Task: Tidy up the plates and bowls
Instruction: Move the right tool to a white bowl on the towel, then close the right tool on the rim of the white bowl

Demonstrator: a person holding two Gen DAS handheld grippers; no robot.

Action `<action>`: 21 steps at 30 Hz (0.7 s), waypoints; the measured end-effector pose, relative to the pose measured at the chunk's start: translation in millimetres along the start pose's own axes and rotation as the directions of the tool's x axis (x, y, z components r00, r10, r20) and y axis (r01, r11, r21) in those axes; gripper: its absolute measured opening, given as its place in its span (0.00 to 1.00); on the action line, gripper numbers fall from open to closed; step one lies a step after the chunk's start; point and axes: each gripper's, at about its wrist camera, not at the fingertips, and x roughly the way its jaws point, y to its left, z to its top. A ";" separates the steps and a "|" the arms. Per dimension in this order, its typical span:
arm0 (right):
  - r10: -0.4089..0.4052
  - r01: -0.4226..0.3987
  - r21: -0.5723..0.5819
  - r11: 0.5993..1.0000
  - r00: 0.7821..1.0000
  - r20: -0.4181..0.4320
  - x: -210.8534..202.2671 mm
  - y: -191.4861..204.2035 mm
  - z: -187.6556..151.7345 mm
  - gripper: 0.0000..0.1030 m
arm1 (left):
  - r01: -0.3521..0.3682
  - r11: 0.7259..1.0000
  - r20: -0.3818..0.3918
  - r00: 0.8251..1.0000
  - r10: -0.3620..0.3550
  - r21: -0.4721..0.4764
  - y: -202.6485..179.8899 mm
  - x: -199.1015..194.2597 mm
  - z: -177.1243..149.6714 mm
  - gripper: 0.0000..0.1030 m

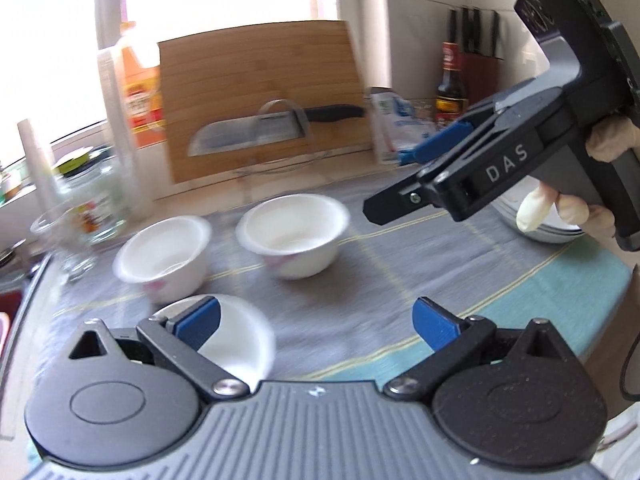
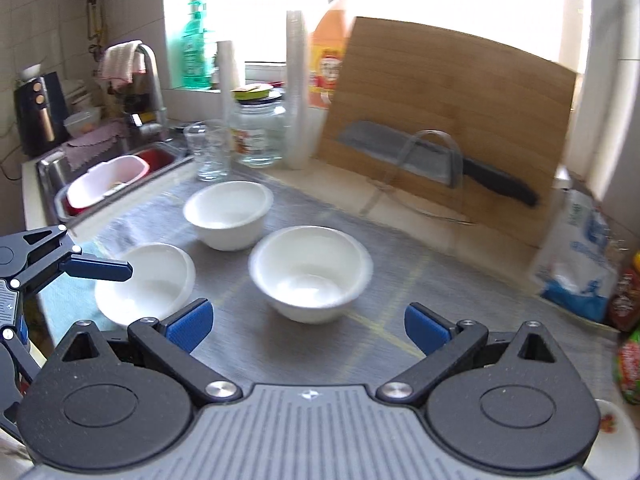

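Right wrist view: three plain white bowls (image 2: 310, 272) sit upright, both grippers' jaws apart

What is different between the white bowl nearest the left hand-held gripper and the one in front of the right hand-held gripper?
The near-left bowl sits beside the left hand-held gripper, one blue finger over its rim; the middle bowl lies ahead of the right hand-held gripper, untouched. The middle bowl shows a pink pattern outside in the left wrist view; none can be seen on the near-left bowl. Both are white, upright, empty, on the grey mat.

Three white bowls (image 2: 310, 272), one knife (image 2: 440, 164), one cutting board (image 2: 460, 92).
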 end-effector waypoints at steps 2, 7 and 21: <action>0.019 -0.019 -0.005 1.000 1.000 -0.009 10.1 17.7 4.4 1.00 | -0.015 1.000 -0.005 1.000 0.015 -0.015 16.4 -5.7 -7.8 0.99; 0.050 -0.050 -0.013 0.999 0.998 -0.029 32.0 53.3 9.6 1.00 | -0.049 0.999 -0.031 0.998 0.049 -0.017 45.5 -10.6 -25.5 0.99; 0.154 -0.154 0.011 0.988 0.981 -0.121 92.6 90.7 8.0 1.00 | 0.009 1.000 -0.062 0.998 -0.008 0.028 69.4 11.6 -58.0 0.97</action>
